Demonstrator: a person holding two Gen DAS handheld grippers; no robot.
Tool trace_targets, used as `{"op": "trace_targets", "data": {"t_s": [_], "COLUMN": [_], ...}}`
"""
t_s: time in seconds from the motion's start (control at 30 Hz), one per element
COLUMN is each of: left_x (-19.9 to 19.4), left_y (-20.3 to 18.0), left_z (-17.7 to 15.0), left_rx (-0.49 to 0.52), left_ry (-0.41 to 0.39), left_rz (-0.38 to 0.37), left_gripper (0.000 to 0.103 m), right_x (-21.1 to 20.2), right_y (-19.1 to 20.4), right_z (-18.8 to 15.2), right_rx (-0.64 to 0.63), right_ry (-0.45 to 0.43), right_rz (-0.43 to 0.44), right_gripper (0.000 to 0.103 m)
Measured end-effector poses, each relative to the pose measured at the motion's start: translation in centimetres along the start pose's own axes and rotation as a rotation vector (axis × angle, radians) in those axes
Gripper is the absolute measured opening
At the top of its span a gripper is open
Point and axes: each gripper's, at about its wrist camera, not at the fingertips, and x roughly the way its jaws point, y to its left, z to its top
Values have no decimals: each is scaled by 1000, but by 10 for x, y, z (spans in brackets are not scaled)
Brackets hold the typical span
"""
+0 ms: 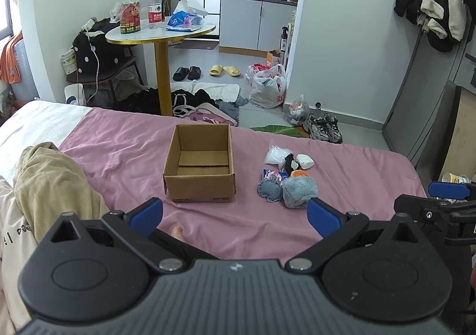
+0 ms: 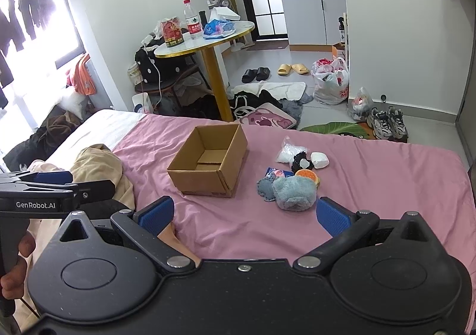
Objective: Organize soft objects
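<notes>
An open, empty cardboard box [image 1: 200, 169] [image 2: 209, 160] sits on the pink bedsheet [image 1: 244, 233] [image 2: 372, 186]. To its right lies a small pile of soft things: a fluffy grey-blue plush [image 1: 299, 191] [image 2: 294, 192], a dark grey piece [image 1: 269, 190] [image 2: 265, 187], an orange item [image 1: 299, 174] [image 2: 308, 174], a white lump [image 1: 305, 161] [image 2: 320, 160], a clear bag of white stuff [image 1: 275, 154] [image 2: 288, 152] and a black-and-white toy [image 1: 289, 163] [image 2: 302, 160]. My left gripper [image 1: 235, 214] is open and empty, short of the box. My right gripper [image 2: 244, 214] is open and empty, just short of the plush.
A beige garment [image 1: 50, 180] [image 2: 98, 168] lies bunched on the bed's left side. A toe [image 1: 178, 232] shows between the left fingers. Beyond the bed stand a round table [image 1: 160, 32] [image 2: 205, 43], shoes [image 1: 324, 128] and bags [image 1: 269, 87] on the floor.
</notes>
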Motion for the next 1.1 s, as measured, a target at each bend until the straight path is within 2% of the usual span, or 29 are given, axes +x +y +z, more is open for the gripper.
{"op": "trace_targets", "data": {"t_s": [0.5,0.7,1.1], "left_x": [44,67,123], "left_y": [-18,-28,-31], "left_z": [11,17,28], "left_rx": [-26,-36,-122], "left_ry": [40,50,80], "left_rz": [-5,-4,-23], "left_gripper": [102,102,100], "right_x": [31,52,104], "right_y": [-19,-45,-92], "right_z": [8,8,10], "right_rx": [21,88,221], "right_ry": [31,50,73], "right_rz": [21,32,41], "right_gripper": [103,103,103]}}
